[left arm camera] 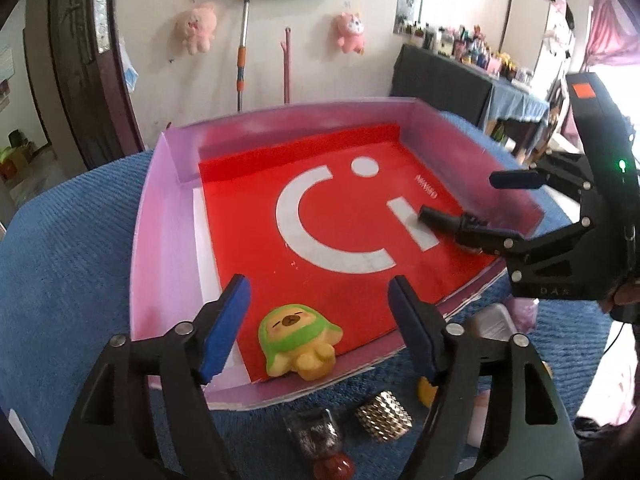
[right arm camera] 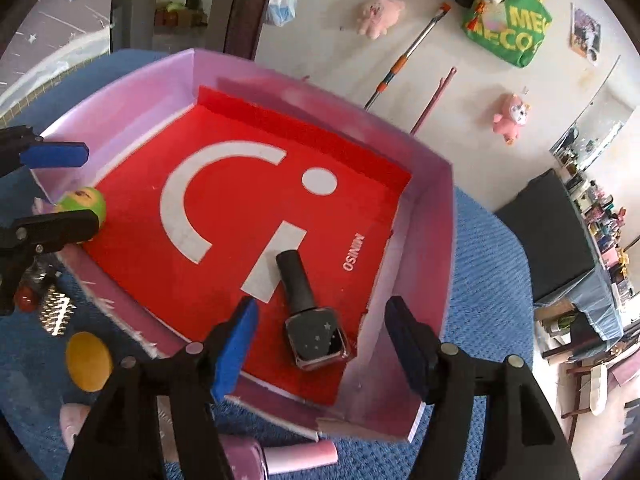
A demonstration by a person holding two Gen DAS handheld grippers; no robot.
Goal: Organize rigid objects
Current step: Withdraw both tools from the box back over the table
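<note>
Toys and bottles go into the pink box point(left arm camera: 148, 240): the capybara figure point(left arm camera: 298, 344) lies at its near edge below the released left gripper point(left arm camera: 316, 320), and the black nail-polish bottle point(right arm camera: 308, 312) rests on the red liner beneath the right gripper point(right arm camera: 320, 340), jaws spread, nothing held.

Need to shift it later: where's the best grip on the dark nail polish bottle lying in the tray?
Grip the dark nail polish bottle across its long cap, from above. It lies flat on the red liner, and the cap is narrower than the body.
</note>
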